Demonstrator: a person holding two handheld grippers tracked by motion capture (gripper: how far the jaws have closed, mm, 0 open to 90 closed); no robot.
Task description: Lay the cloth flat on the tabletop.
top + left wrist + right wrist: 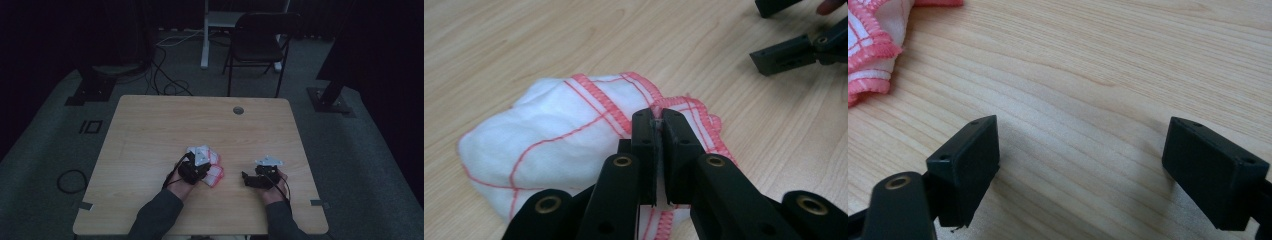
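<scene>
Black jaws of the left gripper (657, 122) pinch the red-stitched hem of the white cloth (559, 135) bunched just ahead; grasp looks made; next, lifting calls for steadiness; right gripper (1080, 165) gapes wide, empty, cloth well aside.

The high view looks from above the person's side, forward and down over the whole table (150, 130), from far off. The left gripper view sits low and close, facing along its jaws at the cloth (549, 135), with the right gripper (794, 50) beyond. The right gripper view hugs the tabletop, catching that same cloth (873, 45) at its edge
</scene>
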